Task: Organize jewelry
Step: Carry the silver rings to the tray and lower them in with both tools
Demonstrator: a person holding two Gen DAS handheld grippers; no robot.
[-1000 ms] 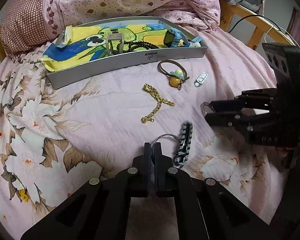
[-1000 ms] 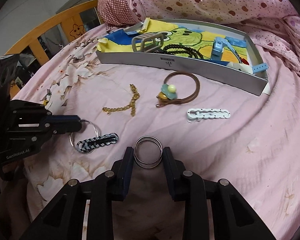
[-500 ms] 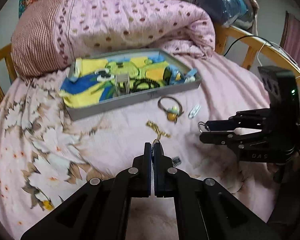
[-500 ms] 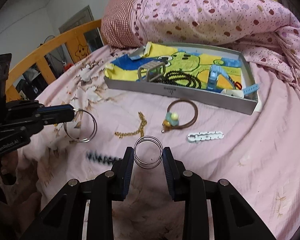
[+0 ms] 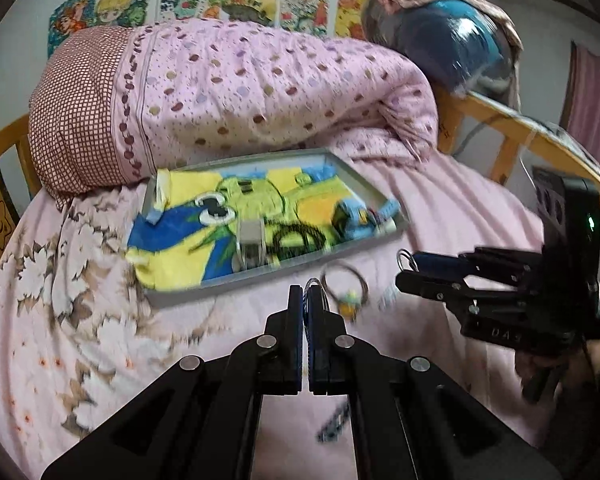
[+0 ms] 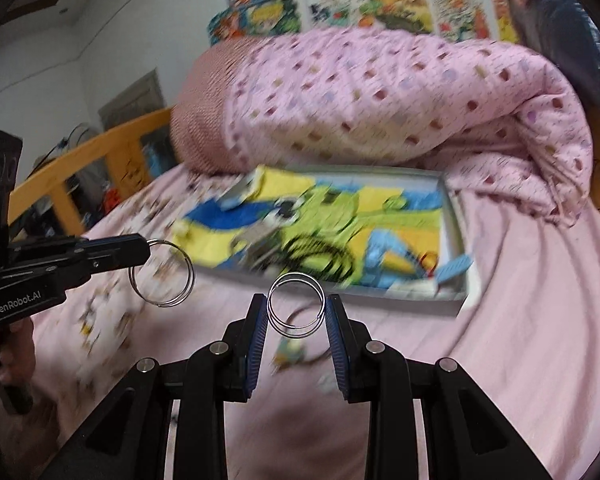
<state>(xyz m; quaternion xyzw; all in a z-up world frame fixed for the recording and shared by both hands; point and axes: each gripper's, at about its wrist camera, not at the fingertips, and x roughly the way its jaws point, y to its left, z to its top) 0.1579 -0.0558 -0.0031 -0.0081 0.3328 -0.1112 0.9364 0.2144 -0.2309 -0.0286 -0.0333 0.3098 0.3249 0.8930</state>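
Note:
My left gripper (image 5: pixel 305 292) is shut on a pair of thin silver rings (image 6: pixel 162 274), which hang from its tips (image 6: pixel 144 250) above the bed in the right wrist view. My right gripper (image 6: pixel 296 300) is shut on a second pair of silver rings (image 6: pixel 296 306), pinched between its blue pads (image 6: pixel 258 332). It shows at the right of the left wrist view (image 5: pixel 408 268). Both are held in the air before a grey tray (image 5: pixel 204 292) lined with a cartoon cloth. The tray holds a black bead string (image 5: pixel 296 236), a blue watch (image 5: pixel 352 220) and a grey clip (image 5: pixel 250 240).
A brown hair tie with a yellow-green charm (image 5: pixel 346 284) lies on the pink sheet in front of the tray. A black-and-white braided piece (image 5: pixel 334 424) lies near me. A rolled pink quilt (image 5: pixel 240 100) sits behind the tray, and wooden bed rails (image 6: pixel 100 148) run along both sides.
Both grippers have risen off the bed with their rings and tilted upward, so quilt and wall posters came into view. The braided piece stayed on the sheet.

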